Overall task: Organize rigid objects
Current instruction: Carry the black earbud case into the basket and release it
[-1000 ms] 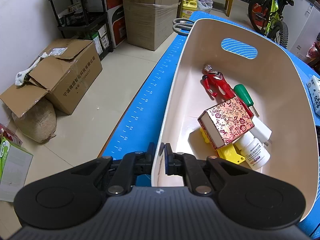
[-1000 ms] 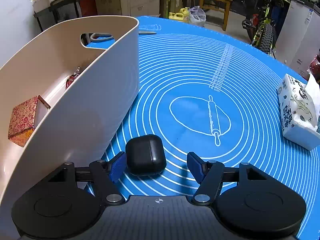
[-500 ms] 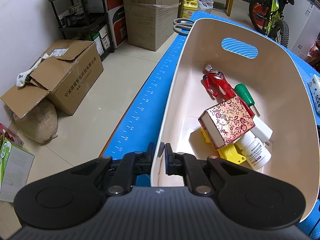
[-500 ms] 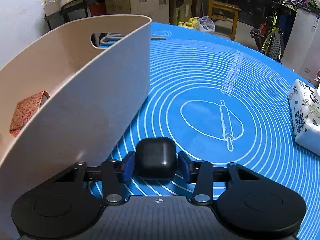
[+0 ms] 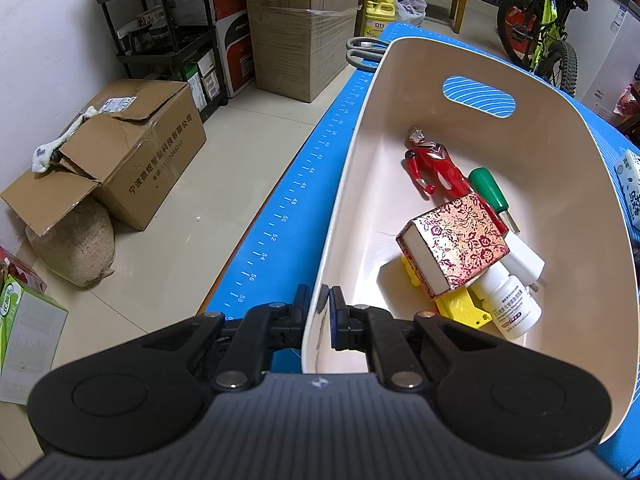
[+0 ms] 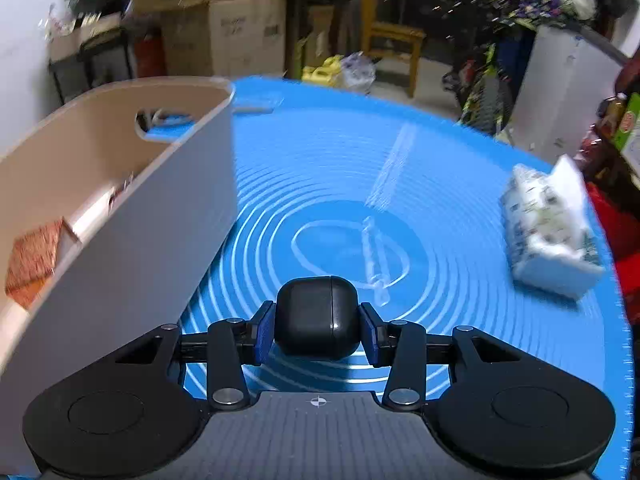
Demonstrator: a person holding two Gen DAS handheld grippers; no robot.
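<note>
1. The near rim of the beige storage bin (image 5: 348,184) is clamped by the left gripper (image 5: 319,312), one pad being set outside the wall and the other inside it.
2. A black earbud case (image 6: 318,318) is gripped between the blue pads of the right gripper (image 6: 318,334); the case is seen above the blue baking mat (image 6: 460,184), just beside the outer wall of the bin, and whether it touches the mat cannot be told.
3. Inside the bin, a red patterned box (image 5: 454,244) is found lying on top of a yellow toy (image 5: 460,306) and against a white pill bottle (image 5: 510,306).
4. A white charger plug (image 5: 524,262) is seen beside the box, with a green-handled screwdriver (image 5: 490,192) and a red action figure (image 5: 434,168) farther back.
5. A tissue pack (image 6: 552,232) is seen on the mat, well apart from the bin, on the right in the right wrist view.
6. Scissors (image 5: 362,50) are seen on the mat beyond the bin's far end.
</note>
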